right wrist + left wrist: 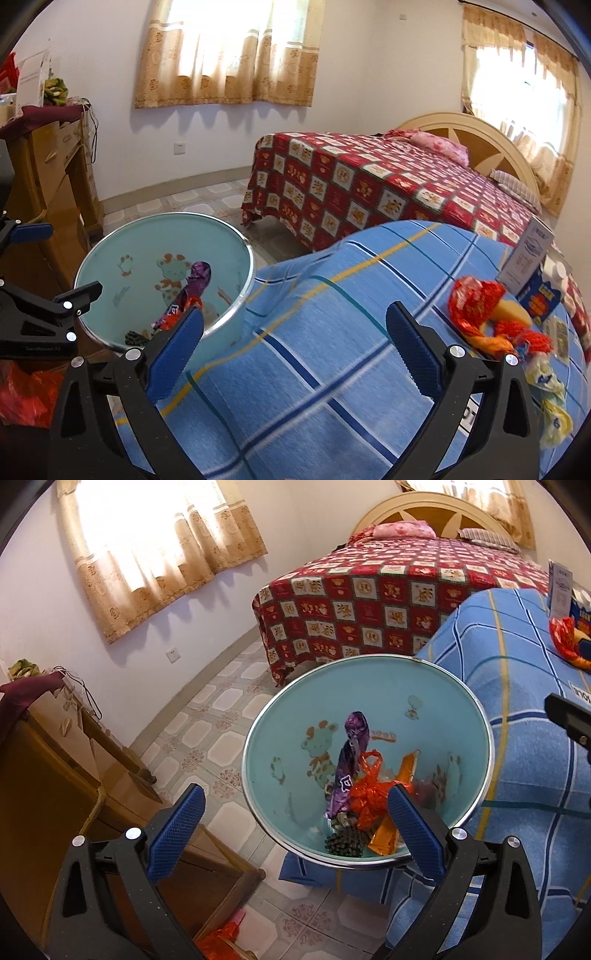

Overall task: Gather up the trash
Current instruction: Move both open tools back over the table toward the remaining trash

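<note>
A light blue trash bin (pixel 280 738) with a metal rim stands on the floor beside a table with a blue plaid cloth (pixel 524 738). It holds a purple wrapper (pixel 351 764), a red wrapper (pixel 373 794) and an orange one. My left gripper (pixel 295 812) is open and empty above the bin's near rim. My right gripper (pixel 295 332) is open and empty over the cloth (pixel 314 350). The bin (pixel 122 295) is to its left. Red and orange wrappers (pixel 476 302) and a pale crumpled wrapper (pixel 546 380) lie on the cloth to its right.
A bed with a red patterned cover (pixel 369 184) stands behind the table. A wooden cabinet (pixel 55 775) is left of the bin. A white card (pixel 524 262) and a blue box (pixel 543 299) stand on the table's right side. A red bag (pixel 26 395) lies low left.
</note>
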A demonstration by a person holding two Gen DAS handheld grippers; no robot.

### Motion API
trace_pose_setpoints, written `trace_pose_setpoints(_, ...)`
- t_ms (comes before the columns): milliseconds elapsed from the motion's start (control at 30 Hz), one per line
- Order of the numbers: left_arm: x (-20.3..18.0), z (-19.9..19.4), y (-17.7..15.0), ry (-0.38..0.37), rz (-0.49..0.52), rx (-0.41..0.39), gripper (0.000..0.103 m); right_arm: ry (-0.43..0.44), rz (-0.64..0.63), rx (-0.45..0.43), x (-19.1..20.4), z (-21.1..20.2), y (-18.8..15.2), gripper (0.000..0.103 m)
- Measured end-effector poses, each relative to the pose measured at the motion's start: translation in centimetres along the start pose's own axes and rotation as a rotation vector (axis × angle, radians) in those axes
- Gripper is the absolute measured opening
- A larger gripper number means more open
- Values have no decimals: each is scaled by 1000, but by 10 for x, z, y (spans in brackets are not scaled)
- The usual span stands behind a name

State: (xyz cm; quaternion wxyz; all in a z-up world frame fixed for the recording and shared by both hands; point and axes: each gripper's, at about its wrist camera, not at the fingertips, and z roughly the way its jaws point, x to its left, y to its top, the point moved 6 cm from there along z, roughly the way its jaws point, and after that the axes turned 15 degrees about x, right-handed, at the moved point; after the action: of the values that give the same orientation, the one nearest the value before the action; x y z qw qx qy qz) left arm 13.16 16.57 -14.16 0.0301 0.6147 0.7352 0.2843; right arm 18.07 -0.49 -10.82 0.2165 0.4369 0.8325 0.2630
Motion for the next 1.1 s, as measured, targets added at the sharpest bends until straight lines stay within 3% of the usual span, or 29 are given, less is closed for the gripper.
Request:
trace_pose_setpoints(667, -84, -26, 25, -68, 99, -42, 97, -136, 137, 17, -101, -33, -49, 98)
trace_pose_setpoints(1100, -166, -50, 60, -160, 147, -89, 97, -328, 370, 56, -231, -64, -113, 98)
